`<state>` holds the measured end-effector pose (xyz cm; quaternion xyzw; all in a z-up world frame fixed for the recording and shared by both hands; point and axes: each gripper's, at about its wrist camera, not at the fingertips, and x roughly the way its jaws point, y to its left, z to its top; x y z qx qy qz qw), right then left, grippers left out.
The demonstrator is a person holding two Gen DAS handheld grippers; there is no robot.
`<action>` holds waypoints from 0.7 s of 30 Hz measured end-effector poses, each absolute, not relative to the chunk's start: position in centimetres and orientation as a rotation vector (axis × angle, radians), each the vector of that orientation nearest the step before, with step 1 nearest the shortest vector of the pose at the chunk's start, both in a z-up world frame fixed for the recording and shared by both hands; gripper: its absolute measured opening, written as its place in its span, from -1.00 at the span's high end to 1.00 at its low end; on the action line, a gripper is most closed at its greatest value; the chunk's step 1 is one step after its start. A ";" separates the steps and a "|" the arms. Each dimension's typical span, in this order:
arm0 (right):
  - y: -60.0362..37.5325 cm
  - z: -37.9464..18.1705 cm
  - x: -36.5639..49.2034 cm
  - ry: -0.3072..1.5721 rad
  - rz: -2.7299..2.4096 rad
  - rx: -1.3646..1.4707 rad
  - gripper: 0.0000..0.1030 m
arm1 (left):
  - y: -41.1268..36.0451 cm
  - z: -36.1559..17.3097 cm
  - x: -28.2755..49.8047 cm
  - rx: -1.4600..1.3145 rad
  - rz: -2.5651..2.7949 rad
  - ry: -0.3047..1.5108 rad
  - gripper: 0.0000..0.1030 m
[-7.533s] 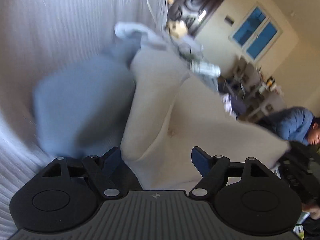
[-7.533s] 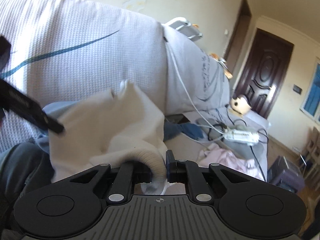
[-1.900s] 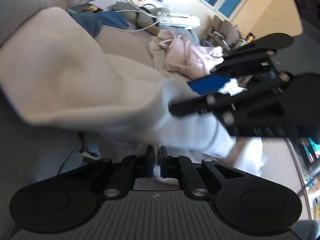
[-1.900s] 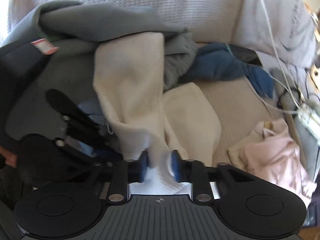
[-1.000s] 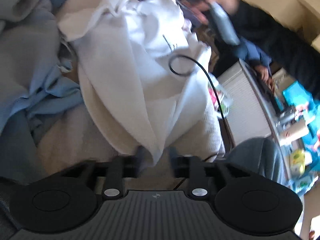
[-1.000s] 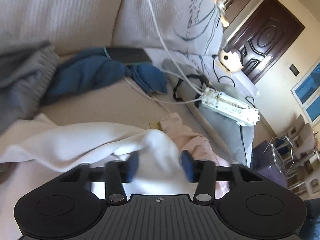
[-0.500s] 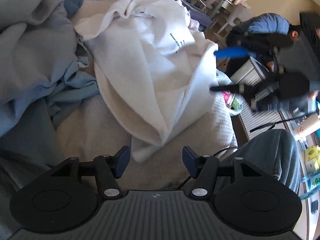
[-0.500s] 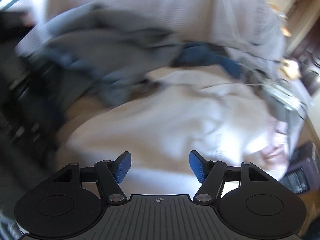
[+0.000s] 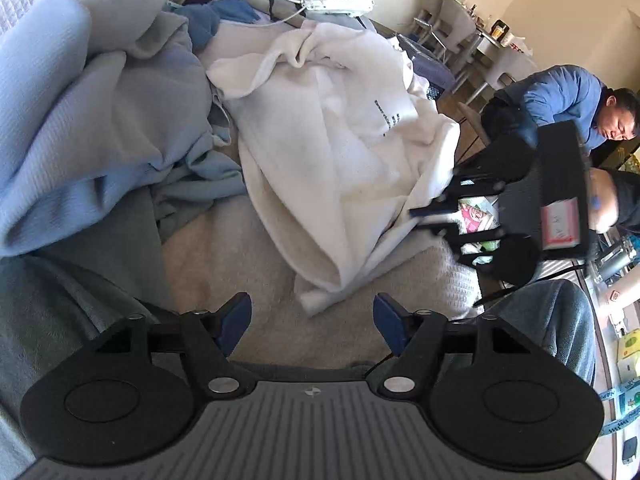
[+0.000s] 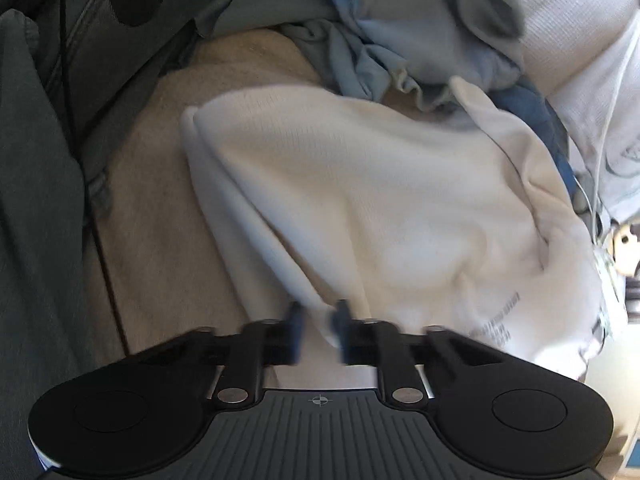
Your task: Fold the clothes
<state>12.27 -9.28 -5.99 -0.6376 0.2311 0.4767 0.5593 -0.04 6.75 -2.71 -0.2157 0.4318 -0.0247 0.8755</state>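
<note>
A white sweatshirt [image 9: 340,140] lies crumpled on the beige sofa cover [image 9: 240,256]. My left gripper [image 9: 313,322] hovers just short of its lower corner; its jaws are opening and nothing is between them. In the left wrist view my right gripper [image 9: 430,216] reaches in from the right and pinches the sweatshirt's right edge. The right wrist view is blurred, but there my right gripper [image 10: 318,322] is shut with a fold of the white sweatshirt [image 10: 380,208] between its fingers.
Light blue and grey garments [image 9: 100,120] are heaped to the left against the sofa back. A power strip [image 9: 336,0] with cables lies behind the sweatshirt. A person in blue [image 9: 560,96] sits at the right, and my own grey-trousered knee [image 9: 552,320] is near.
My left gripper let go of the sweatshirt's corner, backed off and opened wider. My right gripper swung down to the garment's edge and closed on it.
</note>
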 end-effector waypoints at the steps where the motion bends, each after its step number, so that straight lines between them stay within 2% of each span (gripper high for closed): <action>1: -9.9 -5.5 12.4 0.546 1.106 -1.491 0.87 | 6.7 -2.9 0.1 -0.450 -0.060 0.909 -0.26; 4: -11.8 -4.2 12.8 0.560 1.008 -1.486 0.92 | 6.1 -3.3 0.8 -0.428 -0.080 0.925 -0.26; 10: -17.3 -4.3 15.1 0.744 0.827 -1.553 0.92 | 5.9 -3.0 1.6 -0.415 -0.103 0.906 -0.29; 13: -18.7 -4.8 16.5 0.847 0.761 -1.436 0.87 | 5.9 -3.4 2.1 -0.409 -0.094 0.919 -0.30; 16: -18.2 -4.0 16.9 0.847 0.752 -1.339 0.67 | 6.1 -3.8 2.4 -0.402 -0.075 0.931 -0.30; 18: -17.6 -2.4 16.6 0.774 0.794 -1.285 0.36 | 6.3 -4.2 2.7 -0.402 -0.063 0.942 -0.30; 20: -17.0 -0.8 16.3 0.702 0.837 -1.237 0.16 | 6.2 -4.7 3.2 -0.393 -0.062 0.949 -0.30; 21: -16.7 -0.1 16.3 0.667 0.864 -1.214 0.14 | 6.1 -5.0 3.5 -0.386 -0.063 0.952 -0.27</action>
